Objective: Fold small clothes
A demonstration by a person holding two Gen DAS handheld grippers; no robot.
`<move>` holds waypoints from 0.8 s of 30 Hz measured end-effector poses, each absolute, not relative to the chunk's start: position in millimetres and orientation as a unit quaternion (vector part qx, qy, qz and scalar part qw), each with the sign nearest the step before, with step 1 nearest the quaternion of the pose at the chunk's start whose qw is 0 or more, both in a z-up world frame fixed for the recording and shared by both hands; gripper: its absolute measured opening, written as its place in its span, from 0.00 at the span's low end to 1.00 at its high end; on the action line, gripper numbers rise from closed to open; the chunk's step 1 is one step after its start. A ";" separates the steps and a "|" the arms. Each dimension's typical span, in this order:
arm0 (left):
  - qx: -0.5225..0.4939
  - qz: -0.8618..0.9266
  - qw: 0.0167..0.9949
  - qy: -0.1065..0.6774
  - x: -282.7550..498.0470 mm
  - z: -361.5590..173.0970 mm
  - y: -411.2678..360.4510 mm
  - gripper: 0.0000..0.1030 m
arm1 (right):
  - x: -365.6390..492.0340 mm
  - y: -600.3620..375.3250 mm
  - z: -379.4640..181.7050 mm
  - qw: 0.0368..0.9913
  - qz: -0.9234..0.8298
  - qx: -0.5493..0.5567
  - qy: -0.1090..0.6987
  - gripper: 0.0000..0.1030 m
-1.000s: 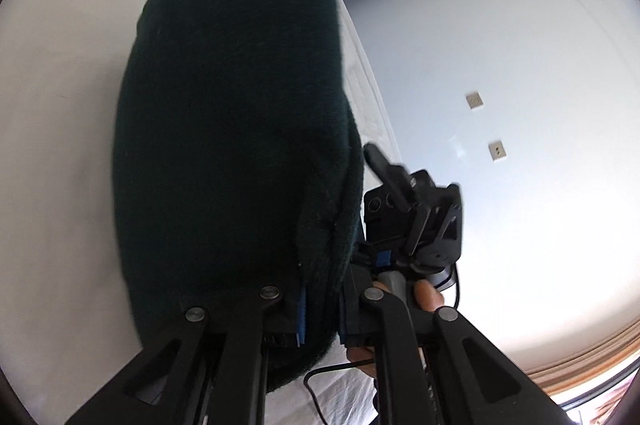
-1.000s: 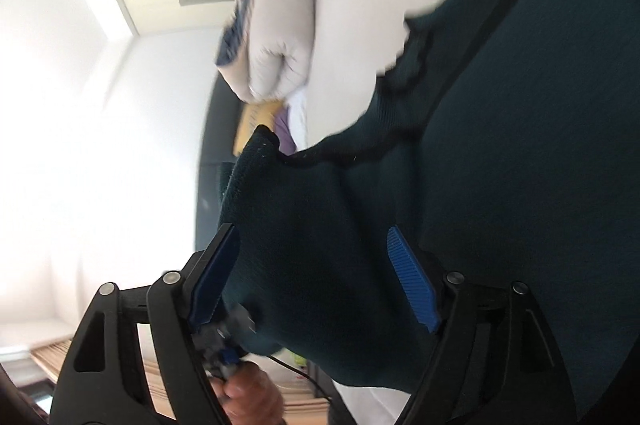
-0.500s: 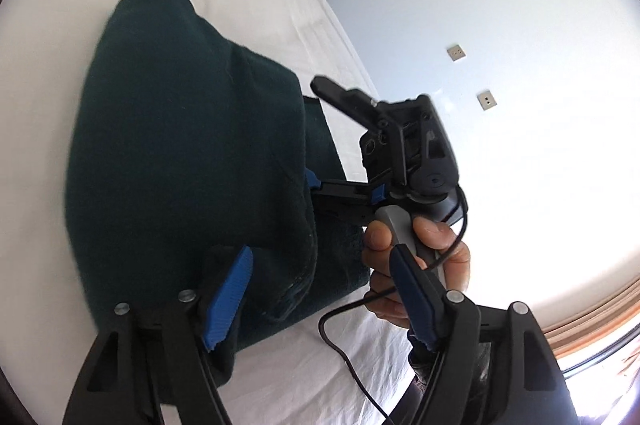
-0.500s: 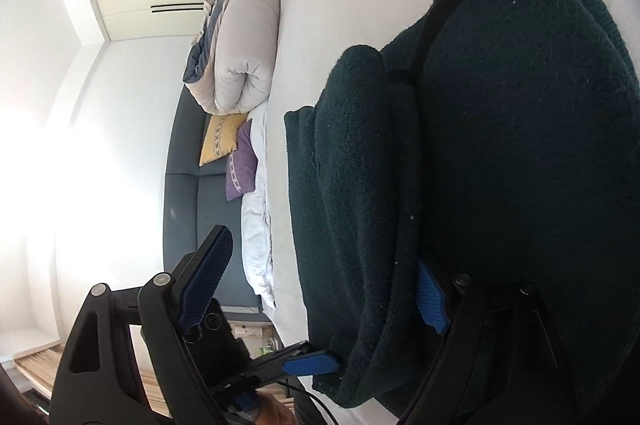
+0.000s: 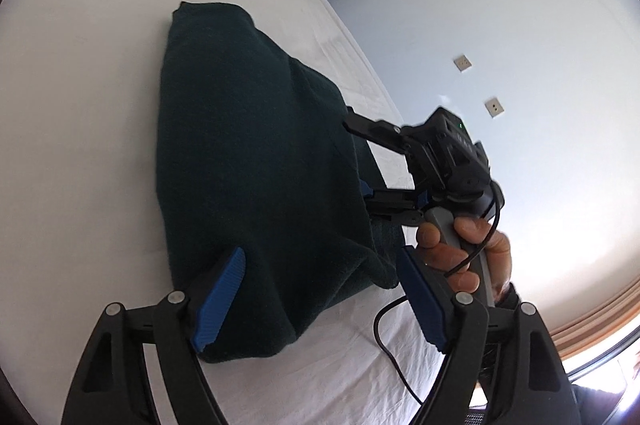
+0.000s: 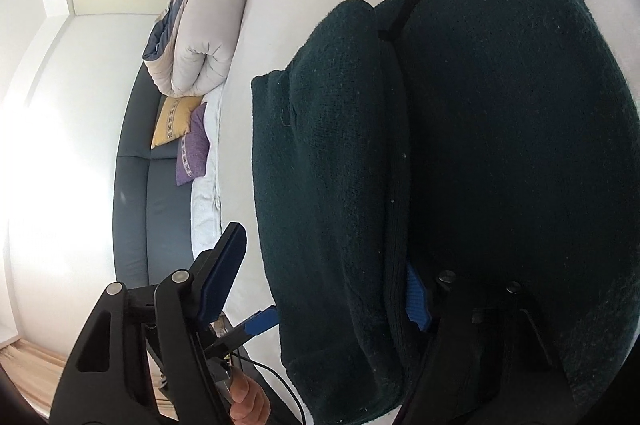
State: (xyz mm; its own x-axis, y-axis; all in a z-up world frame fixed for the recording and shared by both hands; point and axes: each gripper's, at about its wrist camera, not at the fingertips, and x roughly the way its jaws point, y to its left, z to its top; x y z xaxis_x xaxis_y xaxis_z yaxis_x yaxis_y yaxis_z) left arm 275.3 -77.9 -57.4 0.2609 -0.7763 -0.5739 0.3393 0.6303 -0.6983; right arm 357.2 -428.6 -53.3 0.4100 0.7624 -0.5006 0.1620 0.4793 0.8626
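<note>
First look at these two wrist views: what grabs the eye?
The dark green knit garment dominates both views, lying folded in thick layers on the white bed. The left gripper hangs over its near edge with jaws wide open, and the right gripper is open too, one finger tucked between the folds. Off to the side, a rolled white duvet sits above yellow and purple cushions.

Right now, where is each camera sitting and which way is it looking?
Left wrist: sits on the left gripper, open, looking along its fingers across the white bed at the dark green garment; the right gripper and right hand show.
Right wrist: sits on the right gripper, open, facing the garment, with the grey sofa and rolled duvet beyond.
Both share the garment and bed.
</note>
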 end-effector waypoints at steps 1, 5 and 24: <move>-0.210 -0.369 0.764 0.486 273.0 -58.8 -84.2 0.77 | 357.3 -426.4 -52.7 0.702 0.212 0.460 0.501 0.62; -0.147 -0.390 0.760 0.499 259.0 -72.7 -125.3 0.77 | 359.0 -434.4 -57.7 0.709 0.193 0.443 0.514 0.30; -0.098 -0.415 0.778 0.461 258.5 -51.3 -140.4 0.78 | 349.7 -492.2 -30.3 0.770 0.159 0.366 0.498 0.13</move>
State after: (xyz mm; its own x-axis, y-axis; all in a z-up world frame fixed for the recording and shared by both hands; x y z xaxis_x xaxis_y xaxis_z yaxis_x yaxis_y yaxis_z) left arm 258.5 -140.4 -51.3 0.2304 -0.7358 -0.6368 0.5549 0.6369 -0.5352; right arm 349.7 -492.2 -30.3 0.4527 0.6095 -0.6509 0.1191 0.6821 0.7215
